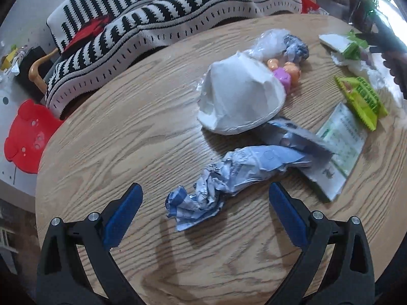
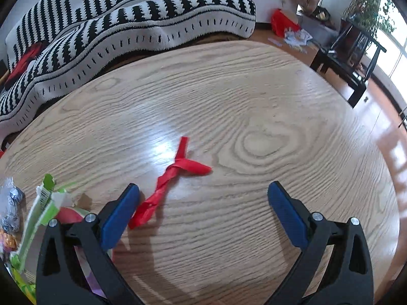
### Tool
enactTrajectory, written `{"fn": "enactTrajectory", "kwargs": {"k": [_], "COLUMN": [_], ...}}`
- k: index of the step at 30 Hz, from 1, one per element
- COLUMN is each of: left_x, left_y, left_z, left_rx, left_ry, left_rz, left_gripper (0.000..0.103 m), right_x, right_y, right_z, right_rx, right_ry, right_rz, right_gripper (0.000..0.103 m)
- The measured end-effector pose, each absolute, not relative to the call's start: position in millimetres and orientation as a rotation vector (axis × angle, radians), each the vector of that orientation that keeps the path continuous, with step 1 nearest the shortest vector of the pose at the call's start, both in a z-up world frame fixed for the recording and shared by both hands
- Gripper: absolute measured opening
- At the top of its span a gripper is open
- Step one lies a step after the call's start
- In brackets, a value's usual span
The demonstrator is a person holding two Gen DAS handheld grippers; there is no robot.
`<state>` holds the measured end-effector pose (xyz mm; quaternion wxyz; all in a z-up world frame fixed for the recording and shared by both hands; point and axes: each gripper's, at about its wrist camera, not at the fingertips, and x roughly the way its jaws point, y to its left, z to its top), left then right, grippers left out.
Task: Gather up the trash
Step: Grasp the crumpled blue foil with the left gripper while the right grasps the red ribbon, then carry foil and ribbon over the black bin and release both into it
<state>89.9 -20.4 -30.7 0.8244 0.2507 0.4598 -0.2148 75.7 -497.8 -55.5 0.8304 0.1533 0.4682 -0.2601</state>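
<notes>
Two grippers, fingers spread wide, both empty. Left gripper straddles the crumpled paper on the tabletop; right gripper nears the red strip. Pickup stage: lower, then close.

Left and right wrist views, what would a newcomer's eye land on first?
In the left view, the crumpled blue paper lying just ahead of the open left gripper, with a white bowl upside down behind it. In the right view, a twisted red strip on bare wood table, by the open right gripper.
</notes>
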Motion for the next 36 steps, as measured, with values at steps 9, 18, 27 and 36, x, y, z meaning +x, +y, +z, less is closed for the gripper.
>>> {"fn": "enactTrajectory", "kwargs": {"k": [9,18,27,36], "left_x": [103.4,90.7,56.3,12.6], "left_y": [-22.8,-19.4,-12.0,-52.3], "left_z": [-37.9,-30.7,19.2,48.1], "left_rx": [0.397,0.309,0.3,0.347], "left_ry": [1.022,1.029,0.951,0.911], "left_rz": [-0.494,-0.419,-0.409,-0.486], "left_gripper": [0.047,0.027,0.027,0.027], "right_x": [73.9,49.5,0.7,-76.1], "right_y": [-493.5,-491.2,-487.0,-470.5], "right_z": [-44.8,-43.4,-12.1,8.8], "right_rx": [0.258,0.305,0.309,0.312], "right_ry": [0.946,0.929,0.875,0.815], "right_rz": [-0.445,-0.378,-0.352,-0.294], "right_gripper": [0.031,0.012,0.012,0.012]}}
